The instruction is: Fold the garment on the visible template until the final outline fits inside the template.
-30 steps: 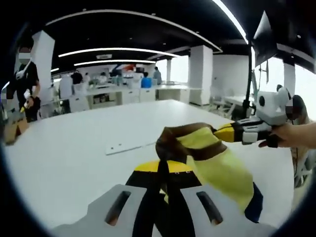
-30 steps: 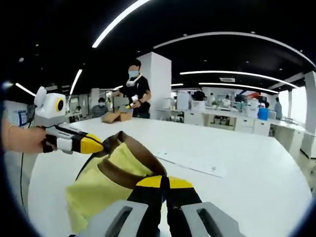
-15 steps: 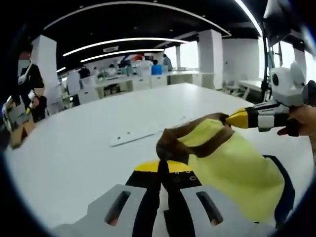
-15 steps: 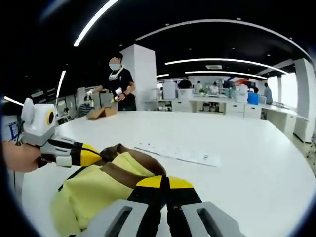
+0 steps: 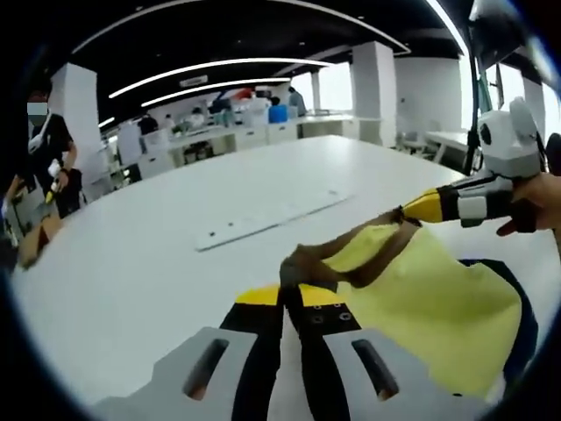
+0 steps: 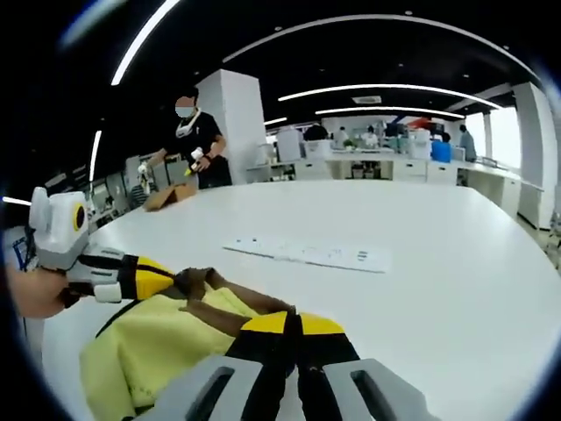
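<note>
A yellow garment [image 5: 429, 303] with a brown band and dark navy edging hangs stretched between my two grippers just above the white table [image 5: 158, 263]. My left gripper [image 5: 292, 294] is shut on one end of the brown band [image 5: 308, 263]. My right gripper [image 6: 292, 320] is shut on the other end, and it shows in the left gripper view as a yellow-tipped gripper [image 5: 412, 209] entering from the right. In the right gripper view the garment [image 6: 149, 342] spreads to the left, where the left gripper [image 6: 175, 281] pinches the band. A flat white template strip [image 6: 307, 253] lies on the table beyond.
A person in black [image 6: 195, 145] stands at the table's far side by a cardboard box [image 6: 166, 195]. Desks, people and white pillars [image 5: 375, 88] fill the background. A hand [image 5: 535, 206] holds the right gripper.
The grippers have drawn apart and lowered, so the brown band now runs taut and the garment hangs flatter and closer to the table.
</note>
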